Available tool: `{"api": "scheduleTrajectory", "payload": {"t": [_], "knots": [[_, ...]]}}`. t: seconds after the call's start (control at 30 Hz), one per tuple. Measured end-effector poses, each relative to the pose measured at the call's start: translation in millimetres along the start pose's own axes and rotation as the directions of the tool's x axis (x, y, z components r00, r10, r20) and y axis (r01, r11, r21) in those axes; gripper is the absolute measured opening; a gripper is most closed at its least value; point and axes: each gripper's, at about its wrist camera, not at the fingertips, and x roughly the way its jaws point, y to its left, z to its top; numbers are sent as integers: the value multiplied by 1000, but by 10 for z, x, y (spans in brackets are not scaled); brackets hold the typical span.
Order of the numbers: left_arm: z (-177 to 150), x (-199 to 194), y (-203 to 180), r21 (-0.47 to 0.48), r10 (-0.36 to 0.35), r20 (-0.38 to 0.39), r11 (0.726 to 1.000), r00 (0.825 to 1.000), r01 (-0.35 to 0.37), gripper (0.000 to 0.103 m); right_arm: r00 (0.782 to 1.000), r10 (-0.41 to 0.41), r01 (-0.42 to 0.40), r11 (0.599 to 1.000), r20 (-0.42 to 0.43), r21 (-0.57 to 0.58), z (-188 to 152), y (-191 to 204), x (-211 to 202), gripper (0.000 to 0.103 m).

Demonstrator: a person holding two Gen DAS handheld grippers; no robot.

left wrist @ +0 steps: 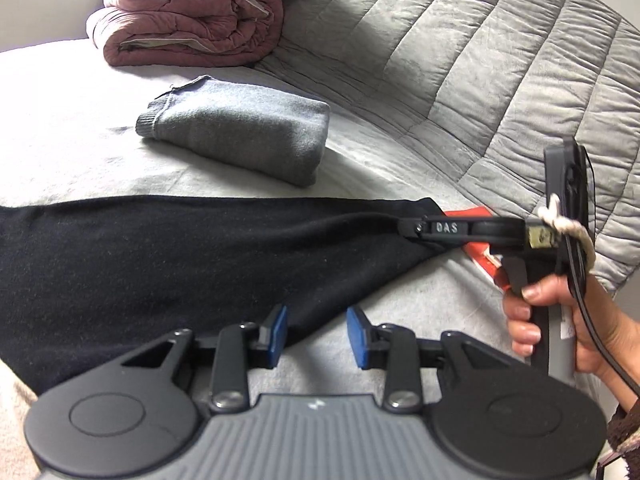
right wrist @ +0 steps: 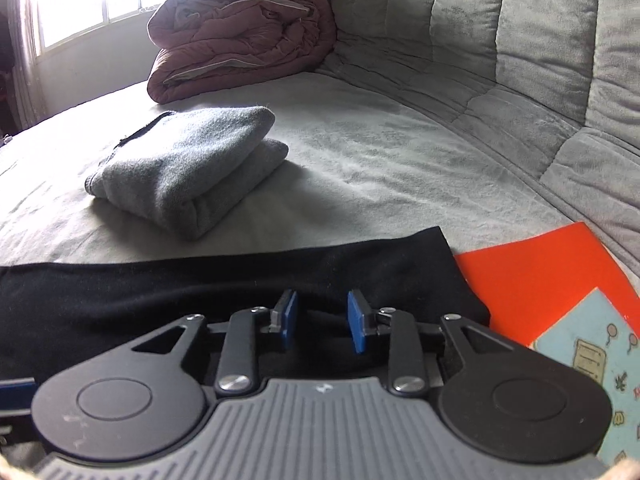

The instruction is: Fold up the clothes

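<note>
A black garment [left wrist: 160, 264] lies flat across the bed in front of both grippers; it also shows in the right wrist view [right wrist: 200, 292]. My left gripper [left wrist: 316, 334] is open, its blue pads at the garment's near edge. My right gripper [right wrist: 322, 320] is open just above the garment's right end, nothing between its blue pads. In the left wrist view the right gripper's fingers [left wrist: 416, 229] rest at the garment's right corner, held by a hand [left wrist: 560, 320]. A folded grey garment [left wrist: 240, 136] lies beyond on the sheet; it also shows in the right wrist view [right wrist: 188, 168].
A rolled pink comforter [left wrist: 192, 16] sits at the far end of the bed under a pillow. A grey quilted blanket [left wrist: 480, 60] covers the right side. An orange folder [right wrist: 540, 280] with a light blue booklet [right wrist: 600, 360] lies right of the black garment.
</note>
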Motion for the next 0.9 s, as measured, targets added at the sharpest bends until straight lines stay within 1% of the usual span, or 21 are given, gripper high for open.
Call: {"api": "scheduleTrajectory", "payload": {"t": [0.03, 0.1, 0.2, 0.23, 0.3, 0.33, 0.37, 0.4, 0.5, 0.53, 0.57, 0.6, 0.63, 0.67, 0.7, 0.73, 0.77, 0.8, 0.83, 0.87, 0.9], "knots": [[7, -36, 18, 7, 5, 5, 1000, 1000, -5, 34, 1000, -1, 1, 1000, 2, -3, -55, -51, -51, 30], [34, -78, 67, 11, 17, 16, 1000, 1000, -17, 34, 1000, 2, -3, 1000, 7, 26, -100, -159, -123, 30], [80, -68, 118, 3, 22, 21, 1000, 1000, -22, 34, 999, 34, -35, 997, 8, 75, -41, -170, -224, 32], [80, -45, 92, 17, 19, 19, 1000, 1000, -19, 34, 999, 46, -46, 995, 9, 91, -19, -169, -257, 32], [76, 1, 31, 49, 14, 14, 999, 1000, -14, 39, 998, 65, -64, 989, -9, 134, -14, -163, -311, 34], [60, 30, -33, 88, 10, 10, 996, 1000, -11, 46, 997, 75, -71, 985, -20, 156, -14, -160, -337, 38], [45, 53, -81, 119, 8, 7, 993, 1000, -9, 55, 994, 103, -96, 976, -25, 195, -35, -190, -357, 38], [28, 88, -138, 154, 9, 3, 988, 1000, -9, 57, 991, 134, -124, 964, -25, 236, -65, -230, -368, 38], [-11, 217, -268, 230, 36, -5, 973, 999, -34, 56, 980, 199, -179, 918, -21, 355, -186, -355, -321, 38], [-18, 260, -307, 251, 52, -1, 967, 999, -50, 55, 979, 203, -185, 904, -6, 384, -215, -389, -300, 38], [-22, 288, -339, 265, 66, 3, 962, 998, -65, 51, 980, 199, -187, 893, 13, 410, -240, -420, -279, 35], [-22, 315, -371, 275, 86, 10, 958, 996, -86, 45, 982, 189, -182, 883, 27, 433, -245, -454, -257, 35], [-15, 331, -390, 280, 97, 16, 955, 995, -98, 34, 984, 176, -174, 874, 39, 454, -243, -488, -235, 32], [-8, 346, -406, 285, 107, 22, 952, 994, -109, 19, 985, 162, -167, 864, 51, 474, -241, -523, -213, 25], [10, 349, -423, 289, 117, 33, 950, 993, -122, 7, 987, 148, -159, 854, 62, 495, -239, -557, -191, 19], [29, 322, -422, 281, 111, 46, 952, 993, -119, 5, 988, 134, -152, 843, 73, 515, -237, -592, -169, 1], [48, 290, -418, 272, 102, 59, 956, 993, -114, 5, 989, 120, -146, 832, 83, 536, -235, -626, -147, 3], [71, 236, -403, 250, 83, 75, 963, 994, -99, 5, 991, 99, -132, 837, 90, 531, -224, -627, -171, 3], [95, 197, -378, 224, 54, 70, 972, 996, -68, 4, 993, 74, -109, 859, 90, 500, -216, -600, -203, 3], [99, 207, -365, 217, 38, 44, 975, 998, -46, 4, 995, 48, -83, 883, 89, 462, -210, -568, -231, 3], [89, 263, -358, 224, 29, -10, 974, 1000, -26, 5, 996, 40, -68, 897, 74, 437, -222, -550, -215, 3]]}}
